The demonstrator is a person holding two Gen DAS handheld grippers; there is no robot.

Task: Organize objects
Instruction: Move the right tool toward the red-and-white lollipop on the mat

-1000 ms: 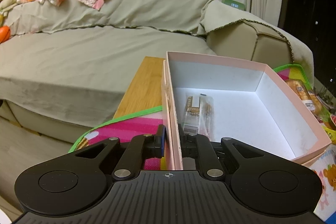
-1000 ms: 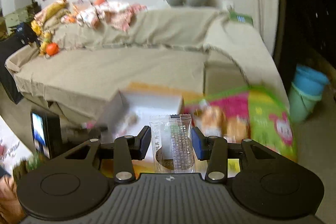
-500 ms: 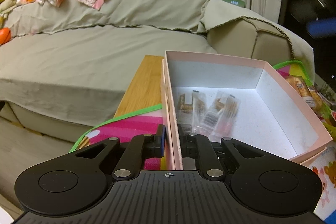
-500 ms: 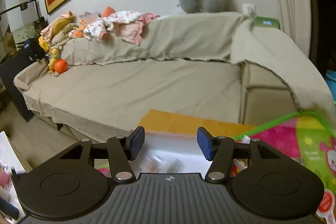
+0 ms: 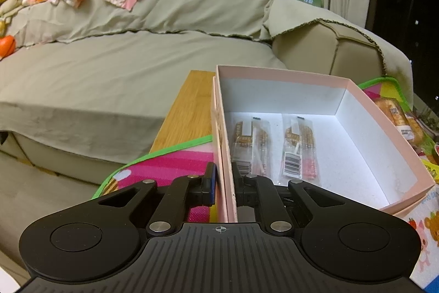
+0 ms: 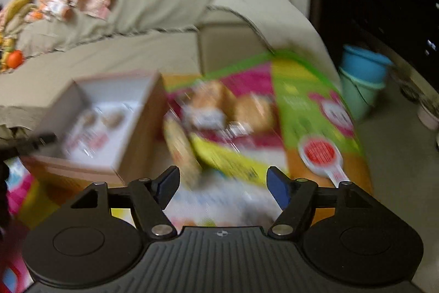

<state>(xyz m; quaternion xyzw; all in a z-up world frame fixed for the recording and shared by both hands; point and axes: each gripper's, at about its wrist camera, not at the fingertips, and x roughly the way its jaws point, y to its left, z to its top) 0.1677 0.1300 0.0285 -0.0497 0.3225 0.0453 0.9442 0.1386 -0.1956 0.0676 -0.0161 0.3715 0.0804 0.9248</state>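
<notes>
The left gripper (image 5: 223, 180) is clamped on the near wall of the pink box (image 5: 384, 128), as a second ago. The right gripper (image 6: 222, 184), then holding a snack packet, is now spread and empty over the blurred mat (image 6: 301, 89). Two packets (image 5: 251, 147) are seen in the box where one lay; more snacks (image 6: 233, 106) likely wait on the mat

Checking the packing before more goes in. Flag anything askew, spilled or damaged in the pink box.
Nothing stands out. Two snack packets lie flat side by side on the floor of the box, sealed as far as visible. The left gripper is clamped on the box's near wall; the right gripper is open.
</notes>
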